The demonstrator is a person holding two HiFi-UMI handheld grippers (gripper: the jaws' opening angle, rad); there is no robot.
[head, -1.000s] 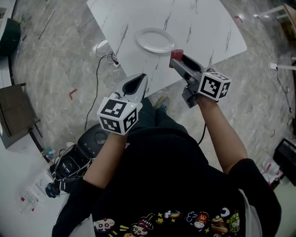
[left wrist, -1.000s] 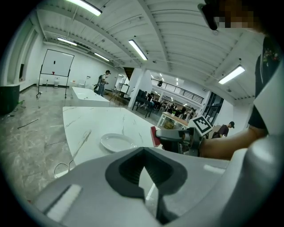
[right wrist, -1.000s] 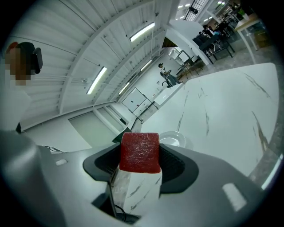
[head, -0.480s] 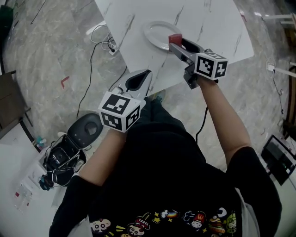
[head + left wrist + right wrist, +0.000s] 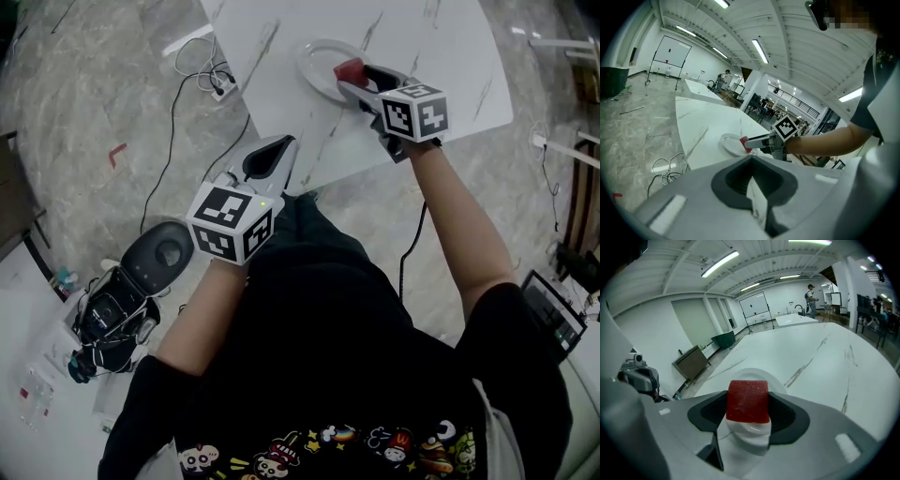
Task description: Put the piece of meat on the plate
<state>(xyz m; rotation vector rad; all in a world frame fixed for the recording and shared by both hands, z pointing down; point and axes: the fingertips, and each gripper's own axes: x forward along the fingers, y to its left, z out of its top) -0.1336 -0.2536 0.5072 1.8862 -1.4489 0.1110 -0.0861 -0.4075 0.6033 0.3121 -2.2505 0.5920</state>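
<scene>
A red block of meat (image 5: 748, 401) sits clamped between the jaws of my right gripper (image 5: 748, 414). In the head view that gripper (image 5: 349, 77) holds the meat (image 5: 348, 68) over the near rim of a white plate (image 5: 319, 62) on the marble table (image 5: 441, 56). The plate (image 5: 752, 375) shows just beyond and below the meat in the right gripper view. My left gripper (image 5: 272, 155) hangs shut and empty off the table's near edge, over the floor. From the left gripper view (image 5: 751, 161) the plate (image 5: 730, 142) and the meat (image 5: 746, 143) lie ahead.
The white marble table (image 5: 703, 124) has a near corner edge by my left gripper. Cables and a power strip (image 5: 214, 80) lie on the floor at the table's left. A dark round device (image 5: 164, 251) and gear sit on the floor lower left.
My right gripper has carried the meat forward from the table's edge to over the plate's near rim. The left gripper has barely moved.
</scene>
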